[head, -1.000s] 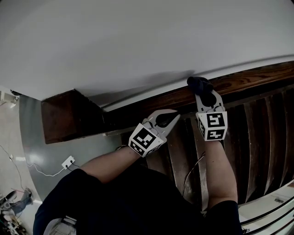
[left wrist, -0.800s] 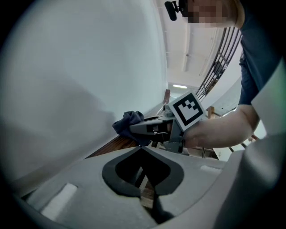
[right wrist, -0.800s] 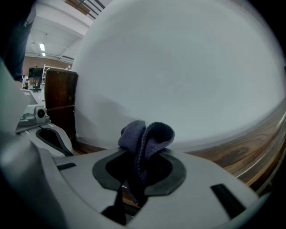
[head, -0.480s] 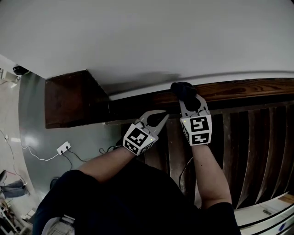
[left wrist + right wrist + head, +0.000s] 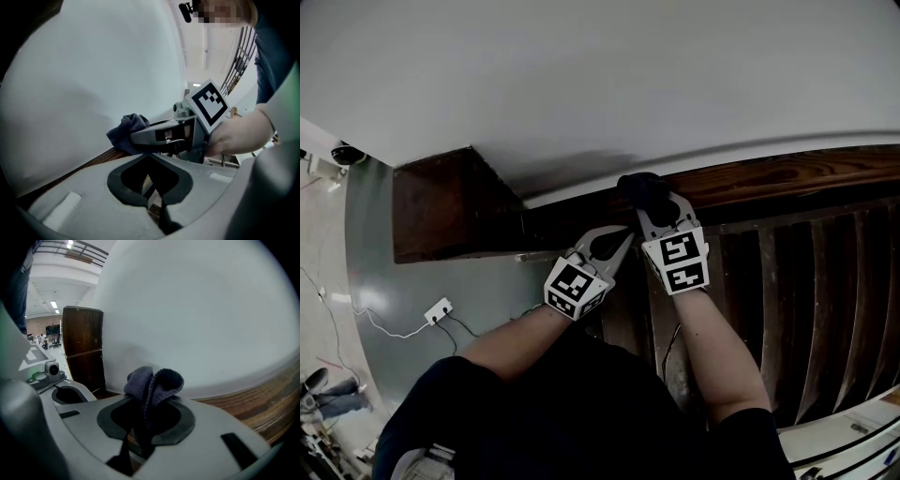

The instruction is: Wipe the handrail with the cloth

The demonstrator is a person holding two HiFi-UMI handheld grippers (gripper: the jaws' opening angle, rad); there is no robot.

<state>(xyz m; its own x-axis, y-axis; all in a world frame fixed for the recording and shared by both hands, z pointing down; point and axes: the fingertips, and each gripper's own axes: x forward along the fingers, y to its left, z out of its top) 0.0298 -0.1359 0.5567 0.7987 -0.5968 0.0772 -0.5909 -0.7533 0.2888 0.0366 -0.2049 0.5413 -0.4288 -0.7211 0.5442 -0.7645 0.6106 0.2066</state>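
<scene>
A dark wooden handrail runs along the foot of a white wall. It shows as brown grain in the right gripper view, handrail. A dark blue cloth lies bunched on top of the rail, and my right gripper is shut on it. In the right gripper view the cloth stands up folded between the jaws of the right gripper. My left gripper is shut and holds nothing, just below the rail and left of the right one. Its own view shows the cloth and the left gripper.
A square dark wooden post ends the rail at the left, also visible as post. Dark balusters hang below the rail. A white cable and socket box lie on the grey floor at the lower left.
My right gripper has slid the cloth leftward along the handrail, closer to the post. The left gripper has shifted left with it, still shut.
</scene>
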